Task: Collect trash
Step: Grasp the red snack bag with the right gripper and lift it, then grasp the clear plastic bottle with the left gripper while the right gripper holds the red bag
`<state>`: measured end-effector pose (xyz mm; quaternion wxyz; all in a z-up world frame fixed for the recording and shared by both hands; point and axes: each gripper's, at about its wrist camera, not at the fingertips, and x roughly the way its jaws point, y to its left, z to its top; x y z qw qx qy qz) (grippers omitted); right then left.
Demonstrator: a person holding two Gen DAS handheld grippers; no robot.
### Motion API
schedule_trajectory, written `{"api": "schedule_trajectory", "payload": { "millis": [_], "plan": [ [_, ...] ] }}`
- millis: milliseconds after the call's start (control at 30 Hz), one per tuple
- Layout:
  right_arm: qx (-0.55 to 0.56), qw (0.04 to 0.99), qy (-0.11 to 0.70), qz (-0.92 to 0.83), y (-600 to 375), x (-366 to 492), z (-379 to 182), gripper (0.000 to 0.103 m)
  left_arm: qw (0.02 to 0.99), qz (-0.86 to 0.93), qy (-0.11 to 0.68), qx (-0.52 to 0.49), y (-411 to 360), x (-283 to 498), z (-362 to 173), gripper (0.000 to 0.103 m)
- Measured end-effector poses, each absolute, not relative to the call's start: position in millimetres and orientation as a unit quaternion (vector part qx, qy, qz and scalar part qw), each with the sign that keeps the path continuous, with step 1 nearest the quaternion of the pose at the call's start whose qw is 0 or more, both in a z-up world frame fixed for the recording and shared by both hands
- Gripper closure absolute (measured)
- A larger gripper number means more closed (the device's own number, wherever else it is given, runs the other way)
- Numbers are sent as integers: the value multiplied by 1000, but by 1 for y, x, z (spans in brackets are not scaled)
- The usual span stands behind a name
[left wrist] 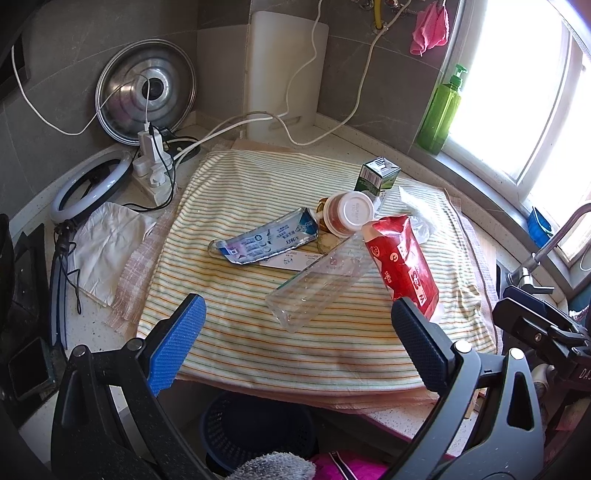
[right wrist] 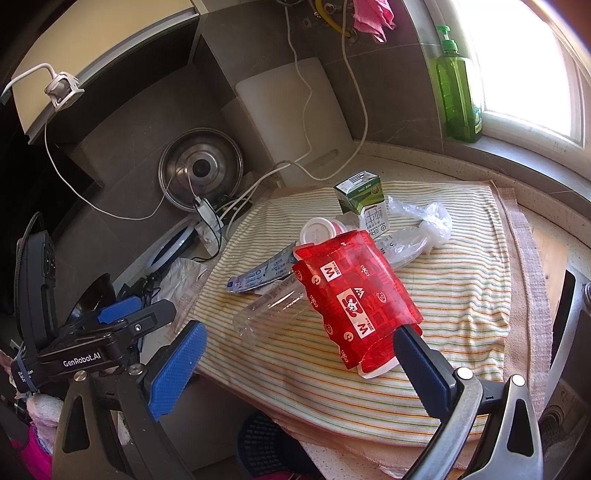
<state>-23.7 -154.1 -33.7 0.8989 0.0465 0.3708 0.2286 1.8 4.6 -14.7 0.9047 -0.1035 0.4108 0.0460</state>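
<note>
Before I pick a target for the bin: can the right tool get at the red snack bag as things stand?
Probably yes. The right tool is open, and the red snack bag lies on top of the pile beside its right finger, with nothing covering it.

1. Grey tiled wall (left wrist: pixel 388 74) in the corner, white cables hanging down it.
2. Speckled pale worktop (left wrist: pixel 92 325), a striped cloth (left wrist: pixel 258 332) spread over it.
3. Bright window (left wrist: pixel 517 92) on the right, strong daylight; green pump bottle (left wrist: pixel 441 110) on the sill.
4. Steel pot lid (left wrist: pixel 146 92) and white board (left wrist: pixel 286 74) lean on the wall.
5. Pink rag (left wrist: pixel 430 27) hangs up top.
</note>
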Motion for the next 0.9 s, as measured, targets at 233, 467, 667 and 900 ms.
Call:
{"api": "schedule_trajectory", "payload": {
  "millis": [233, 467, 667, 900],
  "plan": [
    [18, 898, 379, 221, -159, -6, -42, 0, 895, 39, 433, -102, 13, 10, -31, 1],
    [-30, 884, 404, 233, -158, 28, -60, 0, 885, 39, 451, -104, 18, 19, -47, 1],
    [-86, 868, 425, 242, -152, 57, -79, 0, 880, 24, 466, -89, 17, 33, -54, 1],
    [-82, 844, 448, 282, -156, 87, -90, 0, 873, 7, 482, -80, 13, 51, -59, 5]
  ]
}}
